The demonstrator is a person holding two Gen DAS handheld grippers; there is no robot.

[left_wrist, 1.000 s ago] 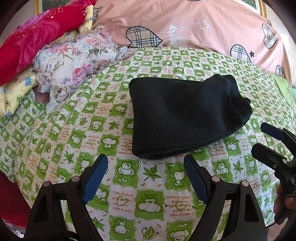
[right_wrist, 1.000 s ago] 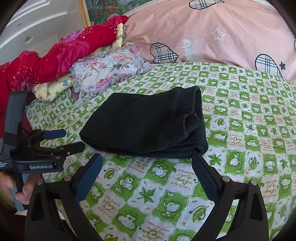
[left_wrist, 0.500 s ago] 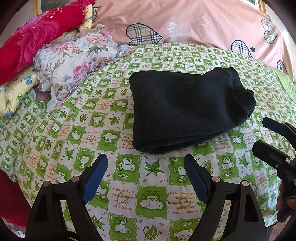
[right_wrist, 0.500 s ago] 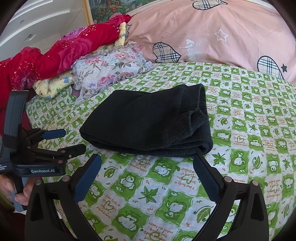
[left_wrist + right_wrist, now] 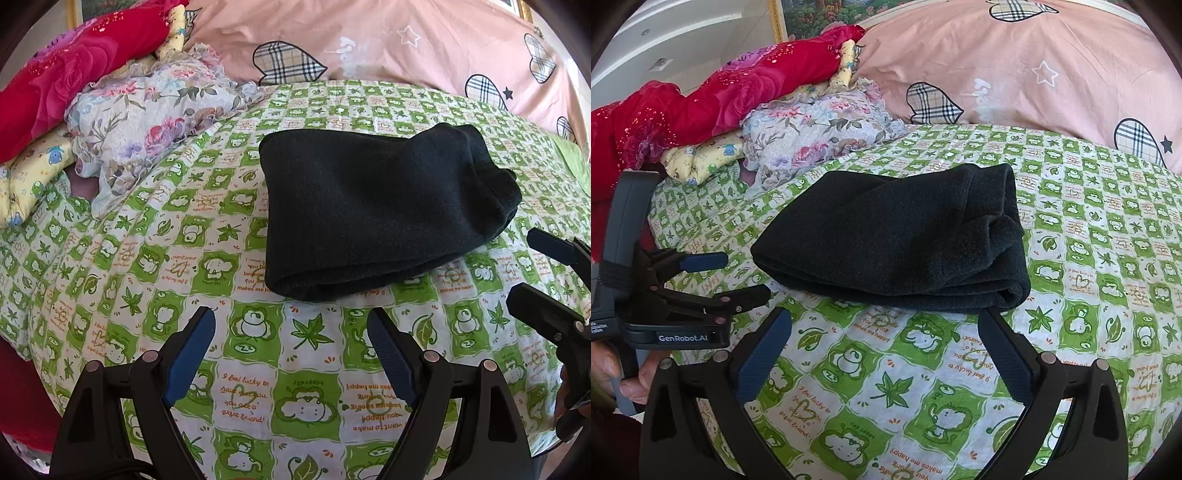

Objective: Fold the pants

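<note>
Judging from how things lie, the folding looks close to finished. Starting at the left of the bed, a heap of bedding (image 5: 122, 122) (red, floral and yellow pieces) sits well apart from the work, with a pink quilt (image 5: 388, 44) running along the far side. On the green checked sheet (image 5: 166, 258), near the middle, lie the pants (image 5: 369, 210), dark and already gathered into a compact, thick bundle: a rounded fold faces the near edge, and several layers show stacked at the right end in the right wrist view. That right end looks a little bunched, not squared.

Just short of the pants' near edge hangs the left gripper (image 5: 291, 339), its fingers spread wide with nothing between them, only sheet. Further right, the right gripper (image 5: 886, 332) is likewise parted and empty, its right finger tip close to the bundle's near right corner, though I cannot tell whether it touches.

What remains, at most, seems to be tidying the lumpy right end or one more fold; neither tool has hold of cloth.
</note>
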